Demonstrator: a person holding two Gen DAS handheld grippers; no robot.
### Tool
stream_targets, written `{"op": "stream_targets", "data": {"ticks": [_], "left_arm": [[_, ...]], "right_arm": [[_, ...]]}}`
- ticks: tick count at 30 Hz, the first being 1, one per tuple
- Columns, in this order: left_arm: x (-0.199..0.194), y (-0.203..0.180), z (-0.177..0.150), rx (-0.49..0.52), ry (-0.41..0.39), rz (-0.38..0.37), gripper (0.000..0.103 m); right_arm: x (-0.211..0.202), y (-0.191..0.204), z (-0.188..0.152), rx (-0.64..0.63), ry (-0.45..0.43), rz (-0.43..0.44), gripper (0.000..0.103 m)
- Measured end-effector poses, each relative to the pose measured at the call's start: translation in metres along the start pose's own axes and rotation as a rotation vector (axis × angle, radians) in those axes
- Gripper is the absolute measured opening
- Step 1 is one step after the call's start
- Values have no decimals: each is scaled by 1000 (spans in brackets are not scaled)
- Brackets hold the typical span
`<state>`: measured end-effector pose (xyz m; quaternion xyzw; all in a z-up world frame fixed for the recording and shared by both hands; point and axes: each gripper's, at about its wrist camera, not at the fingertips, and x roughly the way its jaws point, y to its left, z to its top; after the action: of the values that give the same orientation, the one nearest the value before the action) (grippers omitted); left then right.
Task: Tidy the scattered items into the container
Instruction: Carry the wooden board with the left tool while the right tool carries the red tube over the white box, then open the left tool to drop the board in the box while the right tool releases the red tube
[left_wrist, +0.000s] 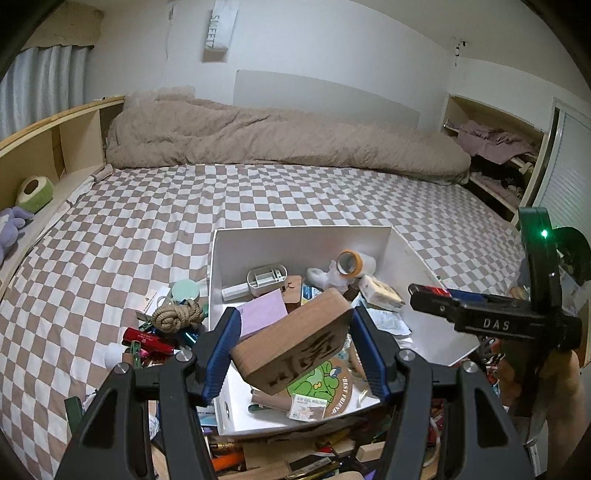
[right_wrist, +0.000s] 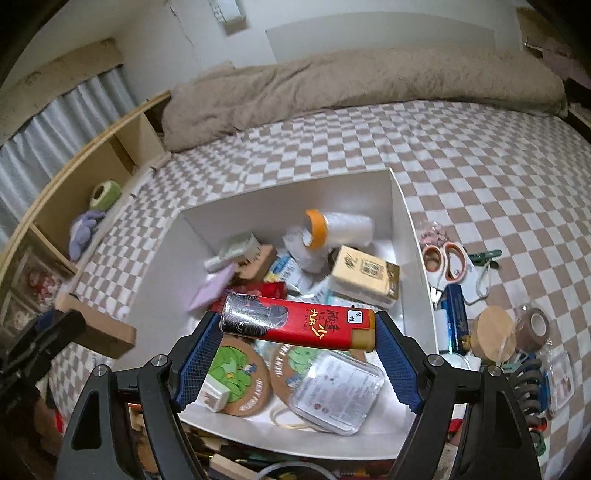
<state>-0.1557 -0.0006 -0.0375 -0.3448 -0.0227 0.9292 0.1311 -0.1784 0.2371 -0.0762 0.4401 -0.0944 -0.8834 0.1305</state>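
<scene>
A white box (left_wrist: 306, 240) (right_wrist: 288, 206) stands on the checked bed, partly filled with small items. My left gripper (left_wrist: 293, 334) is shut on a wooden block (left_wrist: 291, 341) with a carved dark mark, held tilted over the box's near left part; the block also shows at the left of the right wrist view (right_wrist: 99, 325). My right gripper (right_wrist: 295, 328) is shut on a red and black packet (right_wrist: 299, 325), held crosswise above the box's near part. The right gripper also shows at the right of the left wrist view (left_wrist: 428, 295).
Loose items lie left of the box: a rope coil (left_wrist: 173, 314), a mint round tin (left_wrist: 184, 290), a red case (left_wrist: 147, 339). Right of it lie scissors (right_wrist: 447, 262), a blue pack (right_wrist: 454, 317), tape rolls (right_wrist: 532, 325). A beige duvet (left_wrist: 277, 136) lies at the bed's far side.
</scene>
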Motion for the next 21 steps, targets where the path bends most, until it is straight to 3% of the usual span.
{"op": "stream_targets", "data": {"ticks": [7, 13, 16, 21], "left_arm": [[21, 2, 4, 14, 30, 44, 61], [37, 1, 2, 38, 64, 85, 61], [43, 1, 1, 46, 77, 103, 61], [51, 2, -2, 54, 98, 122, 61]], "right_arm": [[6, -6, -4, -64, 12, -112, 82], [8, -7, -5, -76, 15, -112, 83], [5, -4, -4, -85, 3, -118, 95], [0, 0, -2, -85, -10, -93, 96]]}}
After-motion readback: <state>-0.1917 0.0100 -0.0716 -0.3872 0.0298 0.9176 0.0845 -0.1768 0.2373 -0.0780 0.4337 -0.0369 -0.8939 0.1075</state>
